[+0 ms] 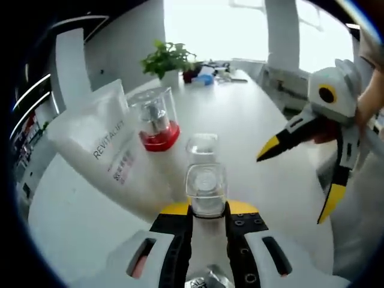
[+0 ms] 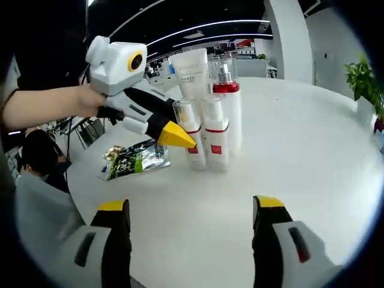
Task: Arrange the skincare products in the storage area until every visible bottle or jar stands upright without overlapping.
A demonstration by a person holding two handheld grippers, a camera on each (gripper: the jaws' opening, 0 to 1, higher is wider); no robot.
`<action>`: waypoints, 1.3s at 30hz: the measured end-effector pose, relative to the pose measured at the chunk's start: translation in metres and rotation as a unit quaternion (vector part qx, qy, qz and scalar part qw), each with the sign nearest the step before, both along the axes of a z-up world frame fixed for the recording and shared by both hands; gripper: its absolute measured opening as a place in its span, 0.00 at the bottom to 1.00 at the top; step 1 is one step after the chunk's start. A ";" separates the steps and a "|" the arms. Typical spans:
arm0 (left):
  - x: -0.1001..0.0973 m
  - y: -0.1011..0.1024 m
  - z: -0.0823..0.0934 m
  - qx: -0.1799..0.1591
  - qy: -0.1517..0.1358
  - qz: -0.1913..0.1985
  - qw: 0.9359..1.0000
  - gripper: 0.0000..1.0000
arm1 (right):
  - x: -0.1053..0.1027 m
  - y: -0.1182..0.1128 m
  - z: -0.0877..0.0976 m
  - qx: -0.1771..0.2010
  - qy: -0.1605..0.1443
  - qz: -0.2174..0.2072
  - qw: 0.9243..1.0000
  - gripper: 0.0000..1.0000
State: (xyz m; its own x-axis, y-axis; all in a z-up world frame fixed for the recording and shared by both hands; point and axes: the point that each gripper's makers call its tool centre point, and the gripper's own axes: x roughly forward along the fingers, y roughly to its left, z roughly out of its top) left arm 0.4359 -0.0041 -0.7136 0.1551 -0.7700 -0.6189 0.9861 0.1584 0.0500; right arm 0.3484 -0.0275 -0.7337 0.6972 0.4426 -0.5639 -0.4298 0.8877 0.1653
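We hold the left gripper (image 1: 207,210) with its jaws pinching a small bottle (image 1: 206,189), keeping it upright on the counter (image 2: 288,156) beside its neighbours. The right gripper (image 2: 191,210) hovers, jaws spread. We count three bottles, one tube (image 2: 193,75) and one sachet (image 2: 135,159).

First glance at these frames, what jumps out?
The left gripper is shut on a small clear-capped spray bottle, upright among a white squeeze tube and a tall red-collared pump bottle on the white round table. The right gripper hangs open, and a green foil sachet lies flat beside the group.
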 end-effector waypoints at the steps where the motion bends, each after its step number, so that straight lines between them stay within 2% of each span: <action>1: 0.002 0.000 0.000 0.000 0.000 -0.002 1.000 0.17 | 0.000 -0.001 0.000 0.000 0.000 0.001 1.000 0.86; 8: 0.004 -0.003 -0.004 0.004 0.001 -0.013 1.000 0.17 | -0.003 -0.008 -0.002 -0.002 0.002 -0.002 1.000 0.85; 21: 0.006 -0.004 -0.007 0.008 -0.001 -0.014 1.000 0.18 | -0.005 -0.006 -0.003 0.000 0.005 0.000 1.000 0.87; 34: -0.005 0.006 -0.001 0.017 0.006 -0.005 1.000 0.33 | -0.007 -0.005 0.002 -0.007 0.004 0.005 1.000 0.88; 39: -0.016 0.024 0.003 0.020 0.017 0.025 0.999 0.43 | -0.009 -0.005 0.011 -0.005 -0.003 0.007 1.000 0.91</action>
